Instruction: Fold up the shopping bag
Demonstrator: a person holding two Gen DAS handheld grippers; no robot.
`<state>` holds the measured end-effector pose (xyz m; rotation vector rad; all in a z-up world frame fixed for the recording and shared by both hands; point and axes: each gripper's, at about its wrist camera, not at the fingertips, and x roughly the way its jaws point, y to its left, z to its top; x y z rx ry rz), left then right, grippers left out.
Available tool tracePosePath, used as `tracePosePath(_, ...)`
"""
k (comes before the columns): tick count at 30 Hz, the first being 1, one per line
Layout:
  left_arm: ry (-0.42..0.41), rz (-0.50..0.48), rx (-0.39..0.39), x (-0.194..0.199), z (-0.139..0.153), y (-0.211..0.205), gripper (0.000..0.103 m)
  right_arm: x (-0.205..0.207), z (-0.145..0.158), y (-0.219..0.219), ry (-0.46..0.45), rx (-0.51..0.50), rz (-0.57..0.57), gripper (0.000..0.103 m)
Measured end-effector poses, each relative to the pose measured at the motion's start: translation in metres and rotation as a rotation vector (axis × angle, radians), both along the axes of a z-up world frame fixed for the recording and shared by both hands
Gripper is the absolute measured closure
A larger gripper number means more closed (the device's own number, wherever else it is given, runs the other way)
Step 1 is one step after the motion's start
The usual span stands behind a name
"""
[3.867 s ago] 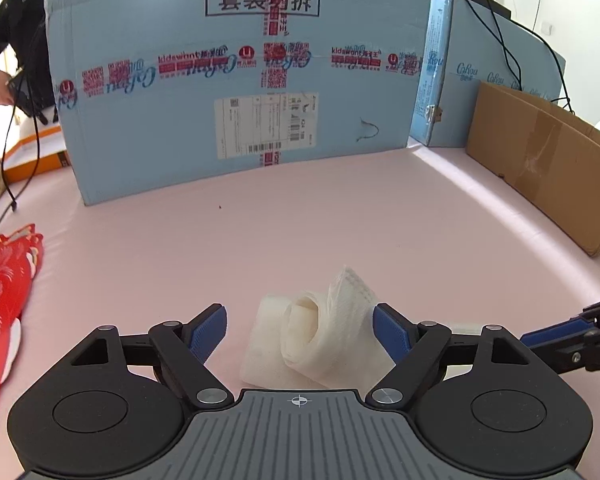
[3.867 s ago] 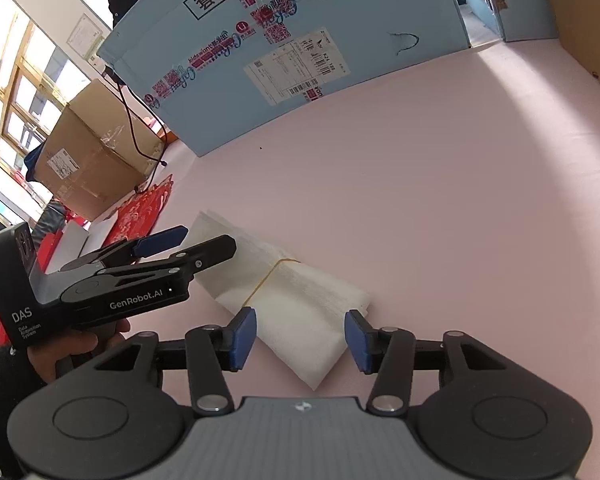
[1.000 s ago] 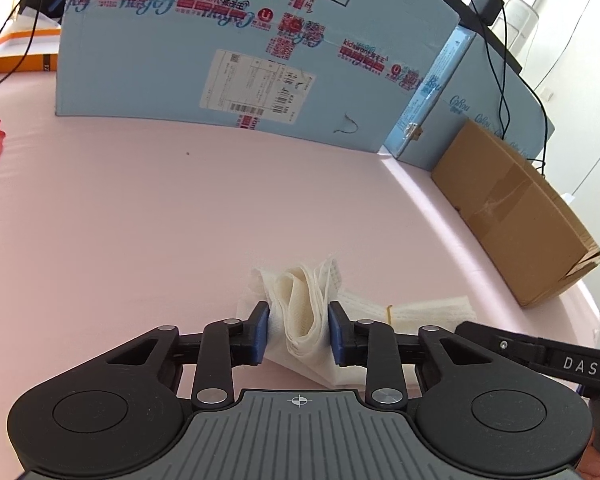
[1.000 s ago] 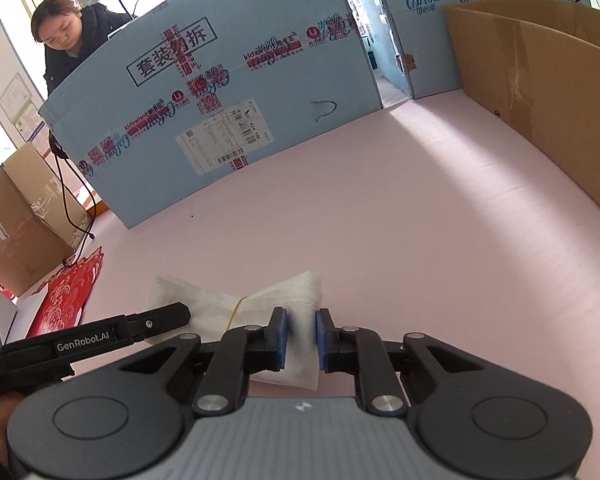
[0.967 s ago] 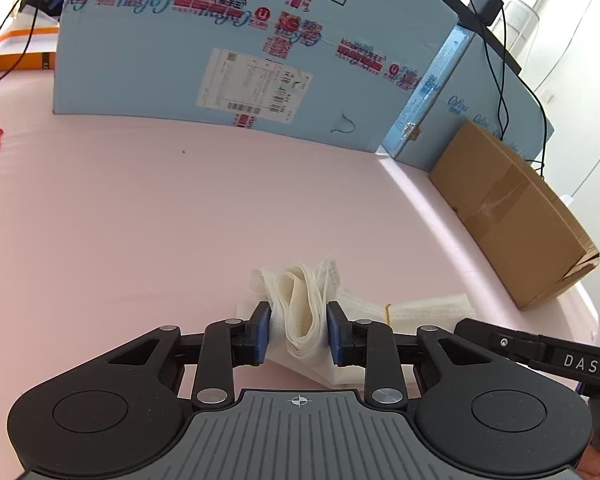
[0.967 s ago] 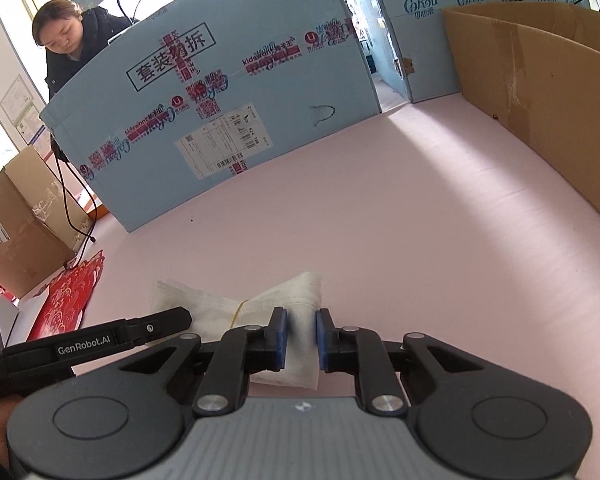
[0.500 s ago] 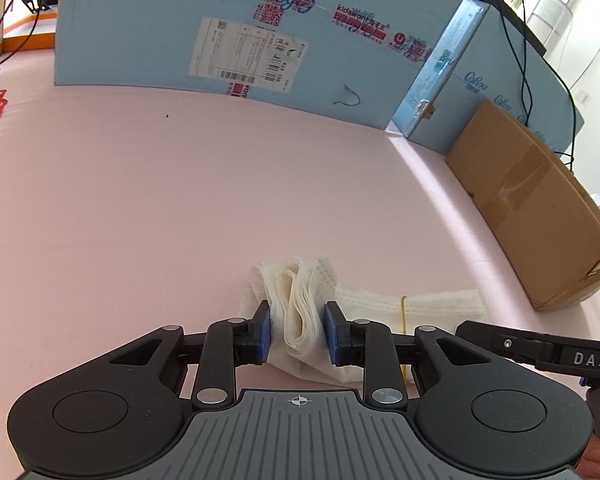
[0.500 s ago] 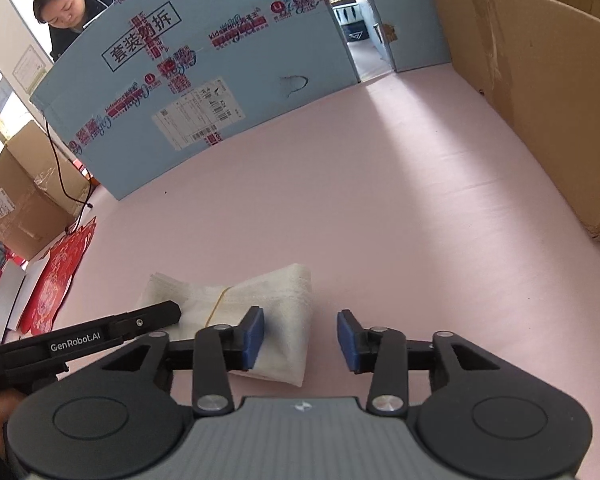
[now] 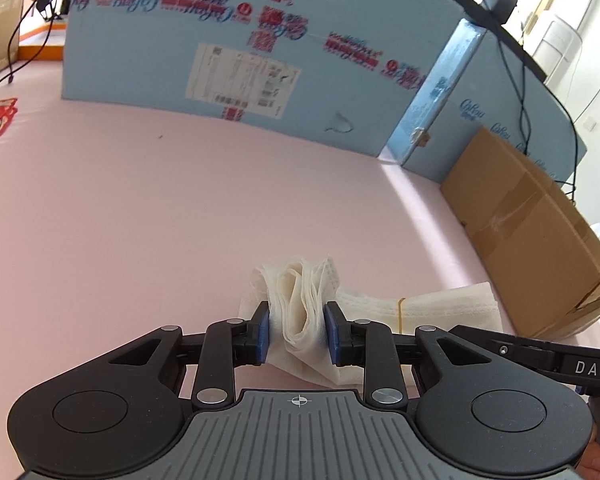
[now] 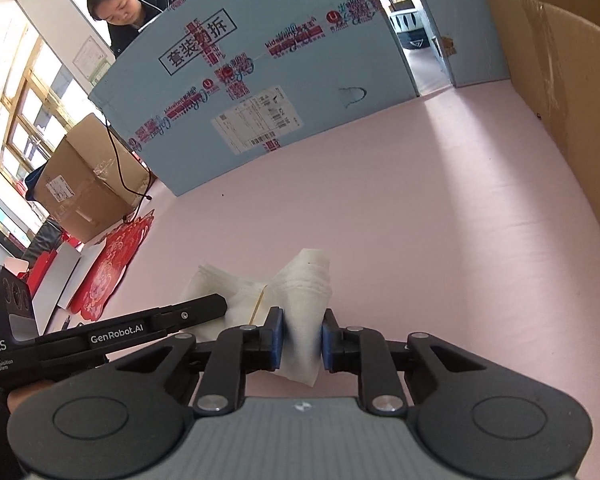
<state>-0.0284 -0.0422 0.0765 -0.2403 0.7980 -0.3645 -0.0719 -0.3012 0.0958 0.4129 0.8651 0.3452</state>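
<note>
A white folded shopping bag (image 9: 440, 308) lies on the pink table (image 9: 140, 200), bound near its middle by a yellow rubber band (image 9: 401, 308). My left gripper (image 9: 295, 320) is shut on the bag's bunched left end, which stands up between the blue pads. In the right wrist view, the bag (image 10: 304, 280) has its other end pinched between the pads of my right gripper (image 10: 303, 334), whose jaws are closing. That end is lifted and creased. The left gripper's black finger (image 10: 196, 308) crosses in front of the bag on the left.
A tall blue cardboard panel (image 9: 260, 60) walls the table's far side, and a brown cardboard sheet (image 9: 532, 240) walls the right. Red paper-cut pieces (image 10: 104, 272) lie at the left edge near a brown box (image 10: 84, 184). A person (image 10: 120, 4) stands behind the panel.
The right gripper, open beside the bag's end half a second ago, has closed on that end again and bunched it. The left gripper kept its grip while both hands shifted sideways.
</note>
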Motion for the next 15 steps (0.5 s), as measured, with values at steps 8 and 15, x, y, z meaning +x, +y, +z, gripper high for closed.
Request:
tracePosePath(8,-0.134,-0.076,-0.053,-0.003,0.033,-0.062,0.077,-0.009,0.04,-0.055,-0.113,-0.004,-0.072,0.083)
tracePosePath(15,-0.29,-0.237,-0.091,0.008,0.069,-0.145,0.077,-0.014,0.086,-0.12,-0.265,0.005,-0.174,0.083)
